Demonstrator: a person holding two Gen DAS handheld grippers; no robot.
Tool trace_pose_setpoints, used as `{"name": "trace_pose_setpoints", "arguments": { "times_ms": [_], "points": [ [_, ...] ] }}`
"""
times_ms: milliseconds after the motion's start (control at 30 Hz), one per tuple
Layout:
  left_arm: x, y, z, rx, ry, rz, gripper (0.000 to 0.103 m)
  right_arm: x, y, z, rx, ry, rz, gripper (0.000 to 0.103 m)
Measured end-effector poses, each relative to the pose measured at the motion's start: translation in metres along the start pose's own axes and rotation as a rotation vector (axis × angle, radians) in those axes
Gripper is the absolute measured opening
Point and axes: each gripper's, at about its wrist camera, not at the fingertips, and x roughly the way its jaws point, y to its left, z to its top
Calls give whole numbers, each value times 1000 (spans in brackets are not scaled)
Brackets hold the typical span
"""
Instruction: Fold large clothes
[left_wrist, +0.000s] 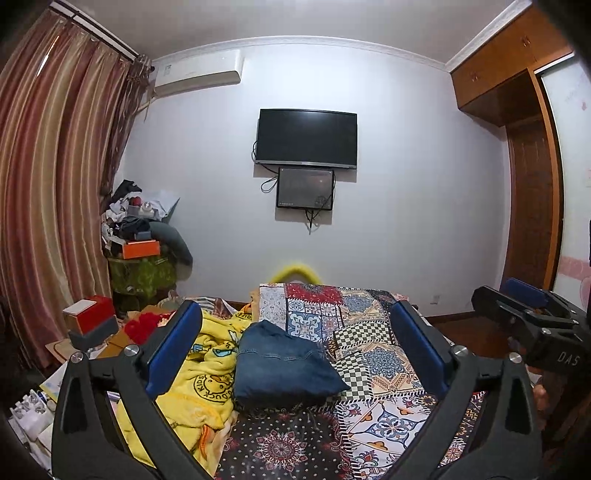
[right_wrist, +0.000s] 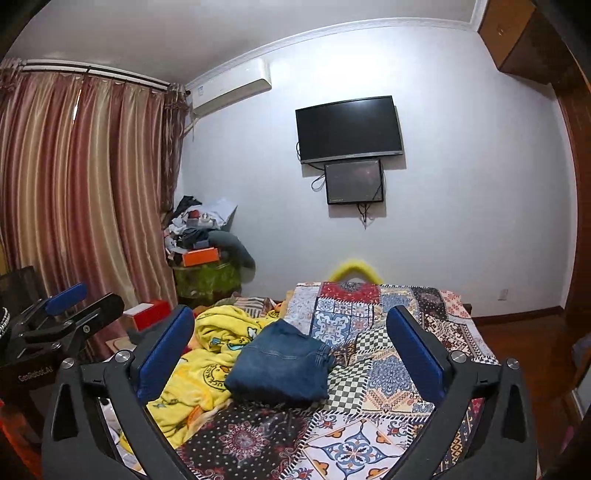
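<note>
A folded pair of blue jeans (left_wrist: 284, 363) lies on the patterned bed cover (left_wrist: 373, 332), next to a yellow blanket (left_wrist: 207, 369). It also shows in the right wrist view (right_wrist: 280, 363). My left gripper (left_wrist: 295, 321) is open and empty, held above the bed with the jeans between and beyond its fingers. My right gripper (right_wrist: 291, 325) is open and empty, likewise above the bed short of the jeans. The right gripper shows at the right edge of the left wrist view (left_wrist: 532, 314), and the left gripper at the left edge of the right wrist view (right_wrist: 55, 321).
A crumpled yellow blanket (right_wrist: 207, 354) covers the bed's left side. A cluttered stand (left_wrist: 144, 243) and a red box (left_wrist: 92, 314) stand left by the curtains (left_wrist: 55, 166). A TV (left_wrist: 306, 138) hangs on the far wall. A wooden wardrobe (left_wrist: 532, 192) is at right.
</note>
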Motion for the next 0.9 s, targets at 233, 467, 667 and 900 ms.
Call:
{"name": "trace_pose_setpoints", "arguments": {
  "times_ms": [233, 467, 667, 900],
  "points": [
    [0, 0, -3, 1, 3, -2, 103, -4, -3, -4, 8, 3, -10, 103],
    [2, 0, -6, 4, 0, 7, 103, -6, -3, -7, 12, 12, -16, 103],
    [7, 2, -8, -10, 11, 19, 103, -7, -4, -6, 12, 20, -24, 103],
    [8, 4, -10, -22, 15, 30, 103, -8, -2, -3, 10, 28, -19, 103]
  ]
}}
